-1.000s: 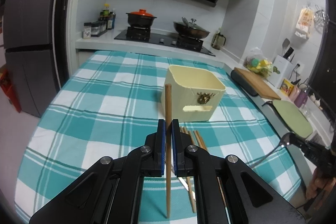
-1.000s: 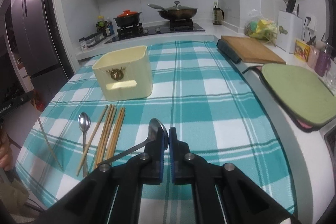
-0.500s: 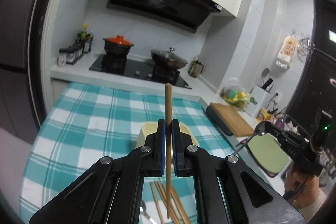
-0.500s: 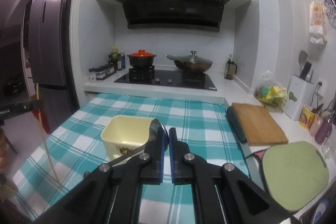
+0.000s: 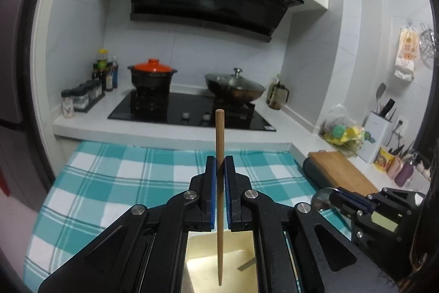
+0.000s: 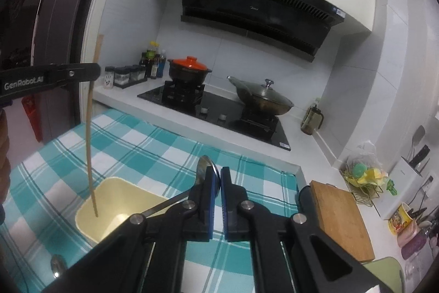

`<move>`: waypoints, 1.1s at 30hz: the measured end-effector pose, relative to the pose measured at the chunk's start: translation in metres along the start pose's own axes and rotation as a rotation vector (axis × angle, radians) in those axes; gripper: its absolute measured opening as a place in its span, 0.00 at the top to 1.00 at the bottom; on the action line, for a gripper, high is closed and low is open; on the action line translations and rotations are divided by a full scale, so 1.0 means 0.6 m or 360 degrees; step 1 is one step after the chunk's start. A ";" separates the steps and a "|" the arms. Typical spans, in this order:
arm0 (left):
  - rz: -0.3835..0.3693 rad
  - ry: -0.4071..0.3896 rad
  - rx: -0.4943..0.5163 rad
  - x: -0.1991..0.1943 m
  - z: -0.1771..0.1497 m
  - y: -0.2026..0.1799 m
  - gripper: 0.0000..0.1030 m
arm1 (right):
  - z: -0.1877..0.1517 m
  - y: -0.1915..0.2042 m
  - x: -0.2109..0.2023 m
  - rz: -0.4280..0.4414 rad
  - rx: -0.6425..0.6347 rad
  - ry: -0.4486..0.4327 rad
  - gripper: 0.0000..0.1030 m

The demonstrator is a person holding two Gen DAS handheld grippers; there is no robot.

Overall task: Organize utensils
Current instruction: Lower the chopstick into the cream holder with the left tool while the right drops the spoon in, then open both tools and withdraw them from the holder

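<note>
**Chopstick and spoon held over the cream bin**

Above the checked tablecloth (image 5: 109, 183), the left gripper (image 5: 218, 172) is clamped on a wooden chopstick (image 5: 219, 144). It holds the stick upright, with the lower tip over the mouth of the cream utensil bin (image 6: 115, 199), probably so that it can drop straight in. To the right, the right gripper (image 6: 218, 177) is clamped on a metal spoon (image 6: 204, 164). The handle slants down toward the same bin, so the spoon looks ready to follow.
</note>
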State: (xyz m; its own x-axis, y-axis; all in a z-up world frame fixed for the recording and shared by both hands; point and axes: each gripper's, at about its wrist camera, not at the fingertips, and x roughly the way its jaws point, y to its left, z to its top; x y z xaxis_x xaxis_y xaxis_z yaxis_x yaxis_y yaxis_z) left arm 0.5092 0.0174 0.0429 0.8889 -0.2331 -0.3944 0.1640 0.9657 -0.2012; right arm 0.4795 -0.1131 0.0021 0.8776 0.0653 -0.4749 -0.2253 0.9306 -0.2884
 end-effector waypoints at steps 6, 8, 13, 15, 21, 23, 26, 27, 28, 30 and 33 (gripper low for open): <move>0.0059 0.0239 -0.0050 0.073 -0.077 0.016 0.95 | -0.042 0.024 0.092 0.0205 0.0021 0.0222 0.96; 0.0079 0.0330 -0.0086 0.085 -0.091 0.024 0.72 | -0.056 0.024 0.117 0.0292 0.0084 0.0294 0.93; 0.0115 0.0311 -0.0098 0.025 -0.094 0.046 0.27 | -0.067 -0.007 0.109 0.0333 0.0336 0.0266 0.49; 0.0093 0.0310 -0.0095 -0.020 -0.091 0.056 0.18 | -0.063 -0.023 0.072 0.0307 0.0369 0.0209 0.48; 0.0061 0.0419 0.0043 -0.175 -0.132 0.066 0.07 | -0.069 -0.054 -0.084 0.0220 0.0367 0.0038 0.31; 0.0067 0.0473 0.0053 -0.221 -0.168 0.068 0.06 | -0.082 -0.058 -0.139 0.0212 0.0363 -0.0007 0.24; 0.0051 0.0552 0.0025 -0.284 -0.244 0.069 0.04 | -0.116 -0.048 -0.219 0.0199 0.0370 -0.0053 0.18; 0.0061 0.0574 0.0026 -0.302 -0.270 0.065 0.04 | -0.132 -0.039 -0.243 0.0195 0.0379 -0.0057 0.17; 0.0075 0.0586 0.0030 -0.317 -0.294 0.060 0.04 | -0.148 -0.031 -0.262 0.0202 0.0388 -0.0053 0.16; 0.0113 0.0605 0.0007 -0.347 -0.346 0.047 0.04 | -0.187 -0.008 -0.294 0.0218 0.0416 -0.0021 0.16; 0.0123 0.0606 -0.0069 -0.379 -0.414 0.025 0.04 | -0.259 0.031 -0.332 0.0216 0.0454 0.0045 0.16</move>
State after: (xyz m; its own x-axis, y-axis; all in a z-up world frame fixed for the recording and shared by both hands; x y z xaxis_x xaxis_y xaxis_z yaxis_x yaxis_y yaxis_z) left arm 0.2035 0.0566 -0.0931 0.6740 -0.1934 -0.7129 0.0774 0.9783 -0.1923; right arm 0.2350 -0.1644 -0.0378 0.8348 0.1893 -0.5170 -0.2080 0.9779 0.0221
